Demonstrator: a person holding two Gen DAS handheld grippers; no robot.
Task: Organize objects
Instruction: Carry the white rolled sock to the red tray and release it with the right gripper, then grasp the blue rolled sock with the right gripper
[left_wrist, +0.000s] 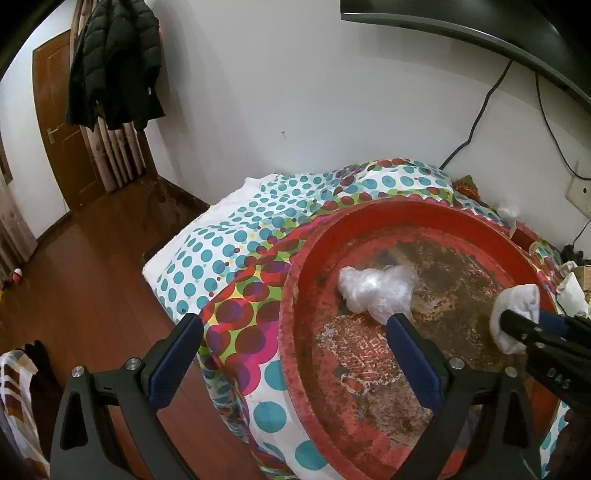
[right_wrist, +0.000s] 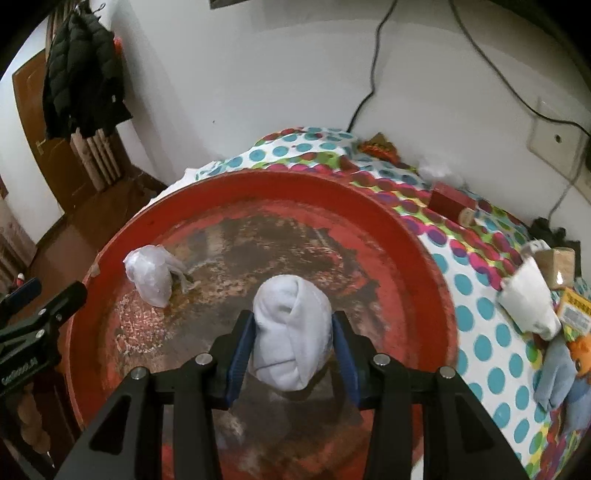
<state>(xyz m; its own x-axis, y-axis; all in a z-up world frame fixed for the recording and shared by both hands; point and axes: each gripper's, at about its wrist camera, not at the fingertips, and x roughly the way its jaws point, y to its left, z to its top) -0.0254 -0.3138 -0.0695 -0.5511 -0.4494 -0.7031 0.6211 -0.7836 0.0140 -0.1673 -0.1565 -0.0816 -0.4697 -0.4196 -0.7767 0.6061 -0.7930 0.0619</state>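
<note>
Right gripper (right_wrist: 293, 339) pinching rolled white sock bundle (right_wrist: 291, 332) between blue pads, both pads pressed against its sides; held just above worn centre of large round red tray with rusty, flaking paint (right_wrist: 417, 266); same bundle seen at right edge of left wrist view, white sock bundle (left_wrist: 515, 317) over tray's right part; crumpled clear plastic bag (right_wrist: 151, 277) lying inside tray toward its left side, apart from sock; left gripper (left_wrist: 291, 354) spread wide, nothing between pads, one finger over tray near plastic bag (left_wrist: 376, 291), other finger past tray rim over cloth edge; red tray (left_wrist: 306, 266) resting on polka-dot cloth in teal, pink and green (left_wrist: 229, 258) covering raised surface by white wall; on cloth right of tray: small red box (right_wrist: 448, 201), white fabric item (right_wrist: 532, 302), cardboard cube (right_wrist: 557, 266), blue-and-orange plush toy (right_wrist: 565, 373), possibly more underneath, blurred; black padded jacket (left_wrist: 114, 62) hanging beside brown wooden door (left_wrist: 59, 122).
</note>
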